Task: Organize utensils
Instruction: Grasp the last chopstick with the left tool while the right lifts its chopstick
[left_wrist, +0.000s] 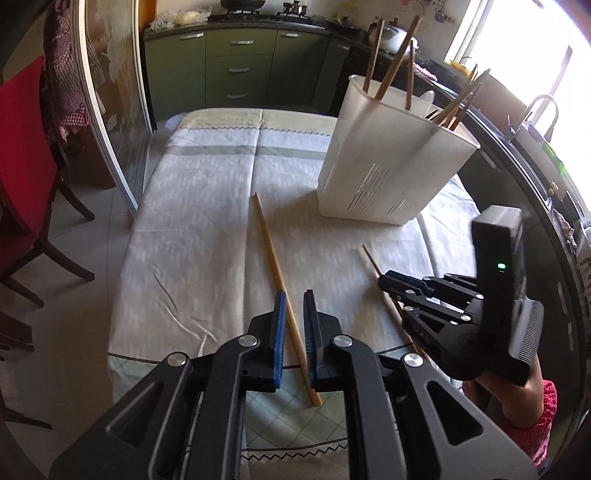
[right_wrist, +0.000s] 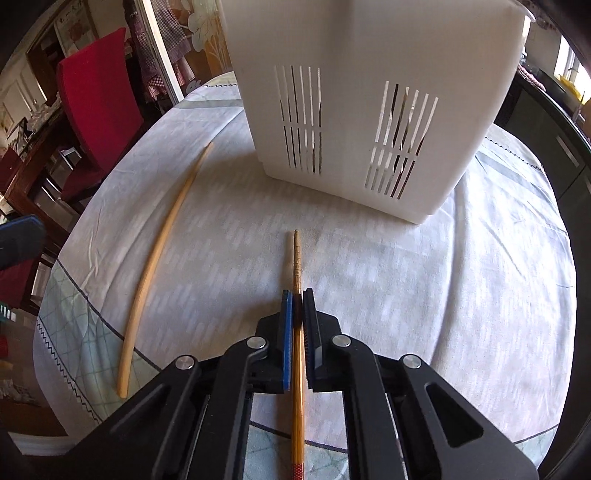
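Blue-padded right gripper (right_wrist: 296, 295) clamped on a ridged chopstick (right_wrist: 296, 258) lying just before the white utensil holder (right_wrist: 369, 92). Left gripper (left_wrist: 293, 299) slightly parted, straddling a plain wooden chopstick (left_wrist: 267, 243) without pressing, left of that holder.

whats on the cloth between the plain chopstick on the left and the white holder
Only bare tablecloth lies between the plain chopstick and the white holder, as the right wrist view shows. The other chopstick, clamped in the right tongs, sits nearer the camera.
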